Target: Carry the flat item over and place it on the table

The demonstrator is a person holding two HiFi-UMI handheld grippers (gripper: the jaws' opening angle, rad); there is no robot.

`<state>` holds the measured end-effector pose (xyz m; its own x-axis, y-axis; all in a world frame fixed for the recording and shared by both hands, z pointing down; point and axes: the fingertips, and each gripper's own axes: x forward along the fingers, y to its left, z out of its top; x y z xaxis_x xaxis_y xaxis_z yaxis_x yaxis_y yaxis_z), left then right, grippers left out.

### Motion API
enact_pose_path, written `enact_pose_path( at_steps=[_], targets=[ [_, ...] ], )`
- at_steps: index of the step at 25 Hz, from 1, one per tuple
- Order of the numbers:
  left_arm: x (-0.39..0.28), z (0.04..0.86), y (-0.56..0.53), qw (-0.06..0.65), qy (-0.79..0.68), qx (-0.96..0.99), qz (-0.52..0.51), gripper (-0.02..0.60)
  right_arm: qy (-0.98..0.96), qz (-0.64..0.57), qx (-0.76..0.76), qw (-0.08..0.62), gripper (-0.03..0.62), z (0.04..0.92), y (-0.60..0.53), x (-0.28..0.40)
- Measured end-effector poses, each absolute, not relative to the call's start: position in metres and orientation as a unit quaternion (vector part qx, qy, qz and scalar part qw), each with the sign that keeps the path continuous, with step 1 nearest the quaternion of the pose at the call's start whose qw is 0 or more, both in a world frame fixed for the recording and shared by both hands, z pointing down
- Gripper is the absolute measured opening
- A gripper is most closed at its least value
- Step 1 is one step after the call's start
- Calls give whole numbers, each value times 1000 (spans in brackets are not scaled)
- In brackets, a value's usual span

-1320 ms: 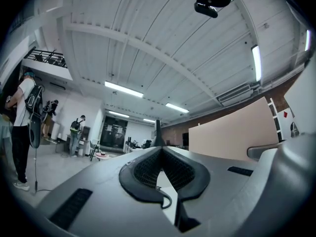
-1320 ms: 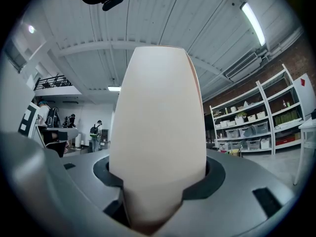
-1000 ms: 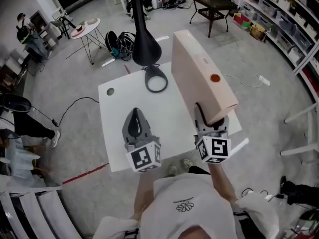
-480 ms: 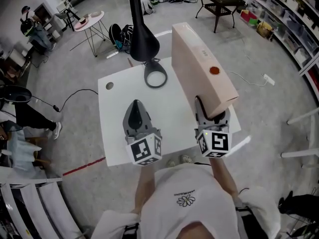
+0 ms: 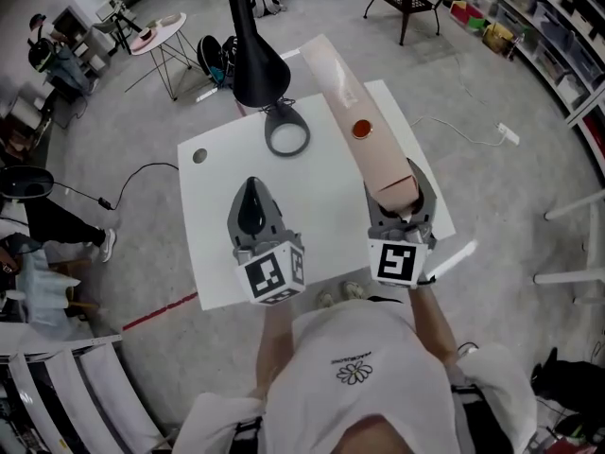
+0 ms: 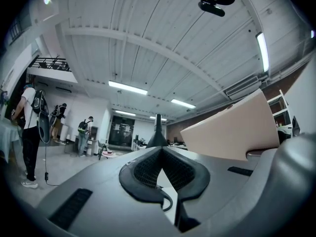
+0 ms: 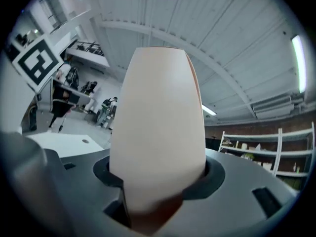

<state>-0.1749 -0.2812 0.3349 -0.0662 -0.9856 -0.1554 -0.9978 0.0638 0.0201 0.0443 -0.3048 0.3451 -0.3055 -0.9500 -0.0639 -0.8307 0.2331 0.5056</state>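
Flat item: a pale beige slab with an orange dot on its face, held in the air over the right half of the white counter, not yet resting on it
Right gripper: jaws spread wide and clamped on the slab's near end, one on each side; from its own view the slab fills the gap between them
Left gripper: jaws together with nothing in them, at 9 o'clock of the right gripper and well apart from the slab
Key relation: the slab runs straight out ahead of the right gripper, so that gripper alone carries it
Long axis: from the right gripper toward 11 o'clock in the head view, the far end reaching about the counter's far edge
Tilt: the far end looks raised, pointing up toward the ceiling in the right gripper view
Neighbours: a grey ring lies on the counter at 9 o'clock of the slab's middle, a black cone stand beyond it
Next move, as I judge it: lower the far end until the broad face lies flat, keeping clear of the ring
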Motion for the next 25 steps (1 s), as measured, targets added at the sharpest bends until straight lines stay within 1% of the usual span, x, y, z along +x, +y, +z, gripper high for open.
enact_pose_path(
  at_steps=[2,6,10,16,20,25],
  targets=[
    [-174,335,-280,51,728,-681,57,15,-762,-262,569,167,291,348,-303,44],
    [-176,340,-275,50,730,-679,51,15,-733,-330,551,221,291,355,-301,42],
    [-177,344,-269,49,733,-677,43,15,-710,-399,504,288,291,369,-298,38],
    [-183,351,-261,55,740,-670,30,15,-679,-477,424,363,291,399,-291,38],
    [-192,356,-256,48,747,-663,23,15,-659,-500,394,400,291,412,-289,40],
    [-198,361,-254,45,749,-661,18,15,-654,-500,381,422,291,424,-291,39]
  ],
)
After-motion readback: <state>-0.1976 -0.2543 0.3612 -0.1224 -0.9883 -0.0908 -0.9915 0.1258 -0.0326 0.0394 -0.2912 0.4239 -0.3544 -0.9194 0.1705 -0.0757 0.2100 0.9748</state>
